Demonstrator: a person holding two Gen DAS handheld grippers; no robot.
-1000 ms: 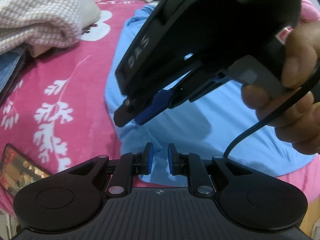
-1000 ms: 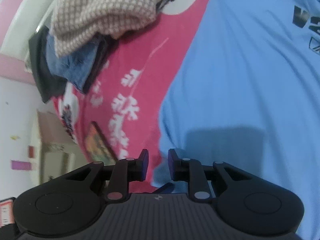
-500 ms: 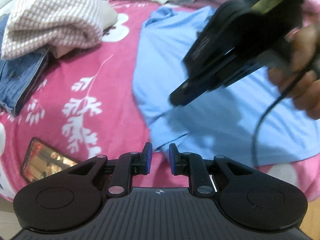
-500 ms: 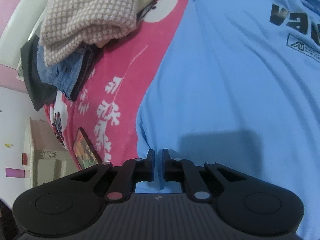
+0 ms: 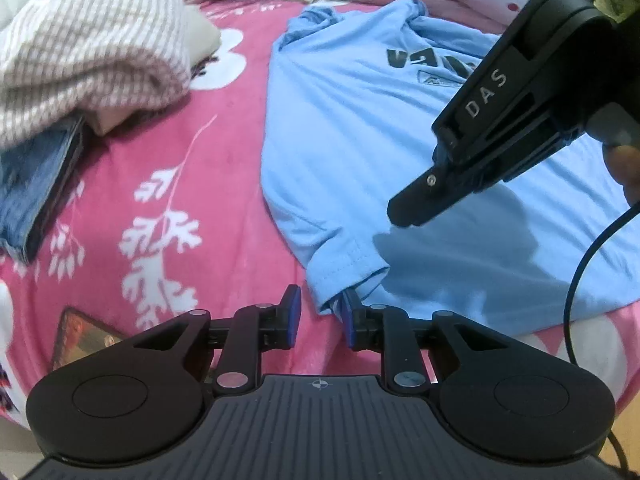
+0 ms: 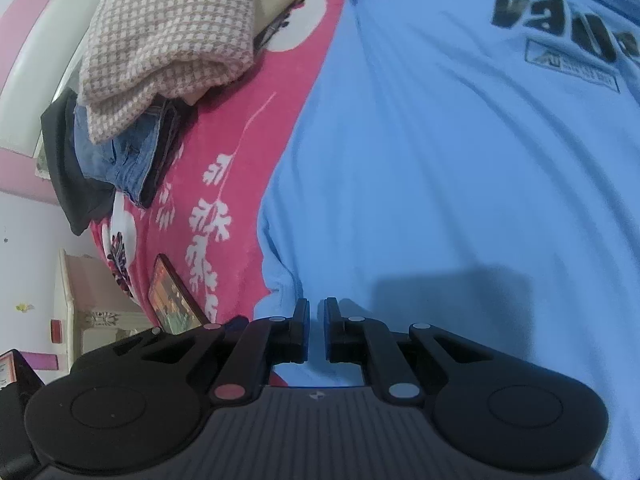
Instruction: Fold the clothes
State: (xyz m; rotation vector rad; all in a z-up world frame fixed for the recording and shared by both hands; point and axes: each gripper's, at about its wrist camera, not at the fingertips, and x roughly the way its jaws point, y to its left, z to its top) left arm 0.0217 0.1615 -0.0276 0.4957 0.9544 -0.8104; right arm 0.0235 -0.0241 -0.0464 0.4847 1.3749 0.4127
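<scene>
Since half a second ago I've drawn the left gripper back, so the blue T-shirt now shows its print and lies flat on the pink bed, long axis running away from me. Its sleeve hem sits just right of my narrowly parted, empty fingers. Right gripper hovers over the body, fingers nearly together, empty.

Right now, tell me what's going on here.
A person is working on a light blue T-shirt spread flat on a pink floral bedspread. The left hand-held gripper is open at the sleeve hem. The right hand-held gripper, nearly closed, holds nothing and hangs over the shirt. No fold made yet. Folded clothes are stacked nearby.
</scene>
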